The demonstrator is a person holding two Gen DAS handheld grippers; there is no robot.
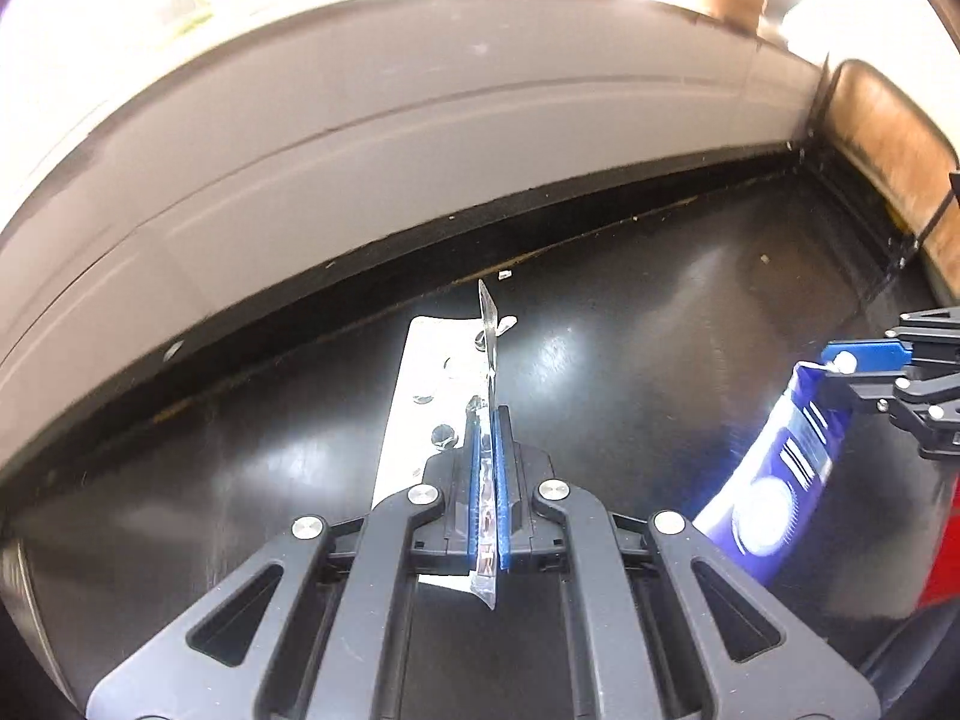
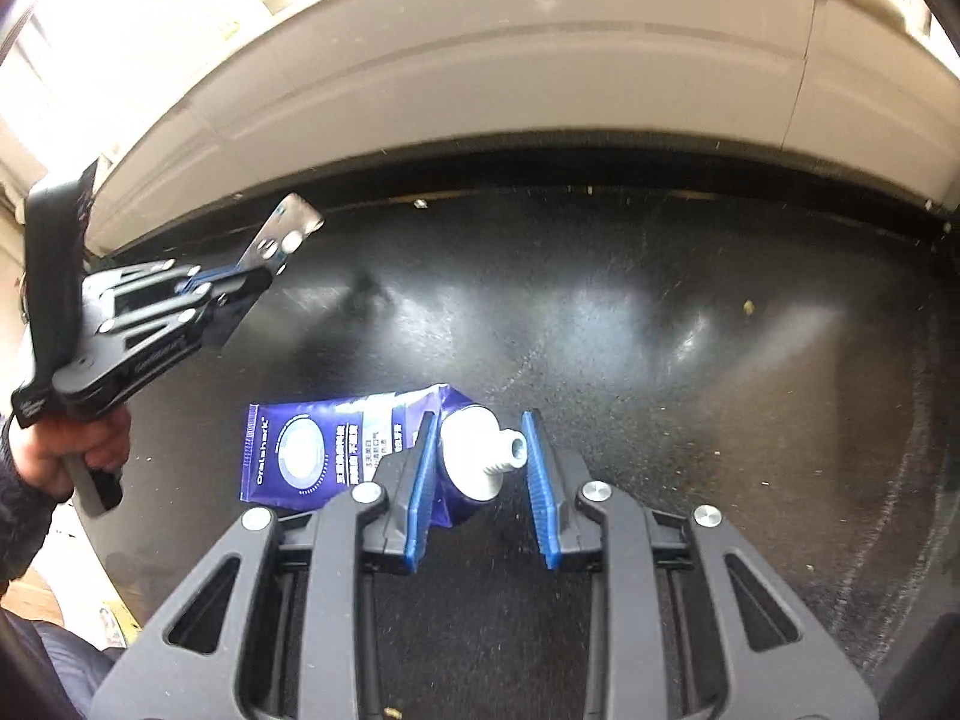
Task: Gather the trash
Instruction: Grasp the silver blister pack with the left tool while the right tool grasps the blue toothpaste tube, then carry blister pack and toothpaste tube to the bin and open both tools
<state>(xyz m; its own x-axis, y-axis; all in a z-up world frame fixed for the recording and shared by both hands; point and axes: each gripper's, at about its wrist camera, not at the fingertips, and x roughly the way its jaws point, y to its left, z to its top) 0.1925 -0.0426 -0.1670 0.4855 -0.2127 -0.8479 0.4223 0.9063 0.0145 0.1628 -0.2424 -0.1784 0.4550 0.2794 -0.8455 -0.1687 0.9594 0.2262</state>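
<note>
Here the left gripper (image 1: pixel 489 450) is clamped tight on an empty silver blister pack (image 1: pixel 489 336), held edge-on between the blue pads (image 1: pixel 478 468) and lifted clear of the black tabletop (image 1: pixel 630 312). The right gripper (image 2: pixel 480 468) stands part open, its jaws either side of the white threaded nozzle of a blue toothpaste tube (image 2: pixel 312 450); the left pad touches the tube's shoulder, the right pad sits just off the nozzle tip. From the left wrist view the tube seems to hang tilted from that gripper, so whether it is truly gripped or only resting there I cannot tell.

The main risk is at the tube. The nozzle is hard, round and tapered, and with the jaws this wide it could roll or squirt out sideways when they close, or drop if it is only propped. The thin foil pack could also bend or slip if knocked, since only a narrow strip is pinched.

A pale raised ledge (image 2: pixel 480 90) runs along the far edge of the tabletop, so room lies toward the near side and to the right, where the surface shows only crumbs. The two grippers are near each other; crossing paths could make them collide.
</note>
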